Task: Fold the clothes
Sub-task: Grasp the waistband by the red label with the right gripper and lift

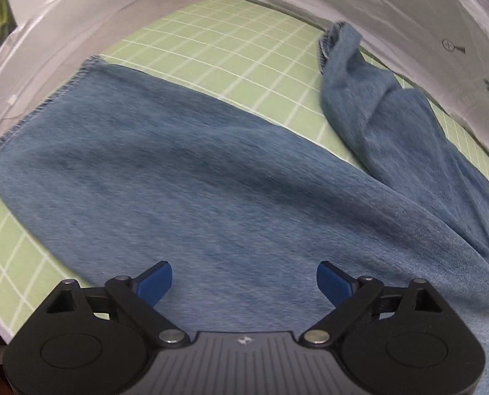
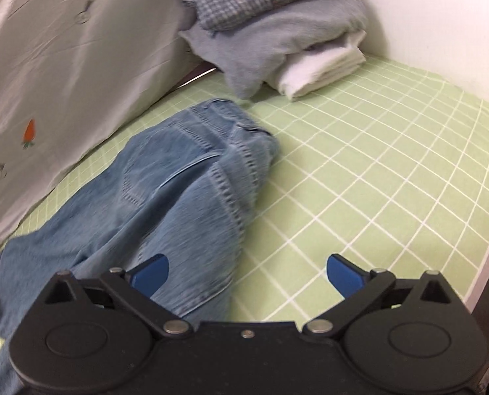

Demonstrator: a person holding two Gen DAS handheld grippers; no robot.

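Note:
A pair of blue jeans [image 1: 185, 177] lies on the green checked sheet [image 1: 218, 49]. In the left wrist view one leg is spread flat toward the left, its hem [image 1: 37, 108] at the far left. The other leg [image 1: 376, 105] is twisted and bunched at the right. My left gripper [image 1: 244, 283] hovers over the flat leg, open, with nothing between its blue pads. In the right wrist view the waist end of the jeans [image 2: 192, 177] is crumpled, with seams and a pocket showing. My right gripper [image 2: 247, 273] is open above the jeans' edge and the sheet, holding nothing.
A stack of folded clothes [image 2: 270, 29], checked shirt on top, sits at the back by the white wall. A white cloth with a carrot print [image 2: 47, 75] rises along the far side of the bed. Bare green sheet [image 2: 376, 151] stretches to the right of the jeans.

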